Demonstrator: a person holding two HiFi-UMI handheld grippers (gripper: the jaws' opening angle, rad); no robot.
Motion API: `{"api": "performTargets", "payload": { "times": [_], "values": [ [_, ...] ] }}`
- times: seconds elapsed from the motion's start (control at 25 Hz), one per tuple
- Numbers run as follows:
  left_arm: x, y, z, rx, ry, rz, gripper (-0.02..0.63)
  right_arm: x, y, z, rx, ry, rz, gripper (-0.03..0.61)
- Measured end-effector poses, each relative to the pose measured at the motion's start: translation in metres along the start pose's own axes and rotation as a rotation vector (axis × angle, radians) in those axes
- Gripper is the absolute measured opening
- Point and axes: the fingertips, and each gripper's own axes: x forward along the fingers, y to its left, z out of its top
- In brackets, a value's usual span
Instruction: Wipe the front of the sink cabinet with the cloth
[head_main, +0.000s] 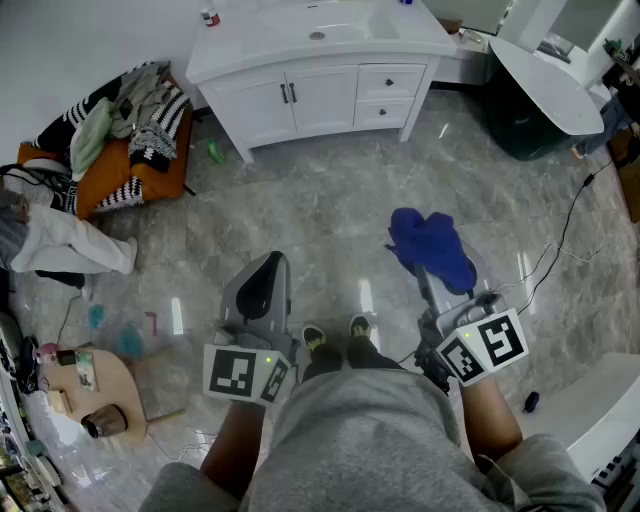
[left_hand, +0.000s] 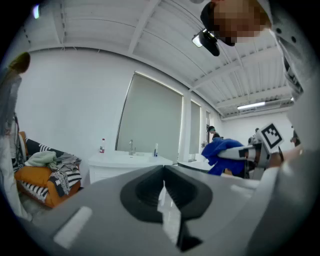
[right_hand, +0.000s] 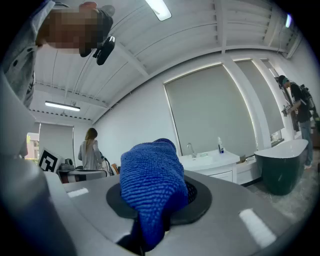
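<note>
Against the far wall, beyond a stretch of glossy grey marbled floor (head_main: 300, 210), stands the white sink cabinet (head_main: 320, 85). Its two doors and two drawers face the person, and a basin (head_main: 340, 22) is sunk in its top. To its right sits a dark green bathtub (head_main: 525, 125) with a white rim. To its left, an orange seat (head_main: 150, 175) holds a heap of striped and plain clothing (head_main: 130, 115). At the lower left, a small round wooden table (head_main: 110, 385) carries a cup (head_main: 103, 422) and a few small items. Near the person's shoes (head_main: 335, 335), the grey left gripper (head_main: 268, 268) points forward with its jaws pressed together on nothing. The right gripper (head_main: 428, 272) has its jaws clamped on the blue cloth (head_main: 432, 240), a bunched, knobbly, looped-weave rag draped over its tips. The cloth is well apart from the cabinet front. A small bottle (head_main: 210, 16) stands at the counter's left corner.
</note>
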Motion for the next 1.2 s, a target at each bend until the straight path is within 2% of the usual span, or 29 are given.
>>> {"api": "performTargets", "payload": {
  "times": [0.16,0.44,0.88,1.2],
  "values": [
    [-0.014,0.007,0.001,0.044,0.002,0.014,0.012,-0.001,0.02,0.0,0.011,0.003,0.004,0.093],
    [-0.039,0.026,0.005,0.056,-0.012,0.047,0.012,0.011,0.046,0.0,0.016,0.001,0.027,0.092],
    [-0.05,0.055,0.01,0.051,-0.039,0.019,0.012,0.035,0.067,-0.004,0.049,0.006,0.006,0.091],
    [-0.065,0.09,0.006,0.037,-0.039,0.024,0.012,0.053,0.096,-0.012,0.031,0.034,0.006,0.091]
  ]
}}
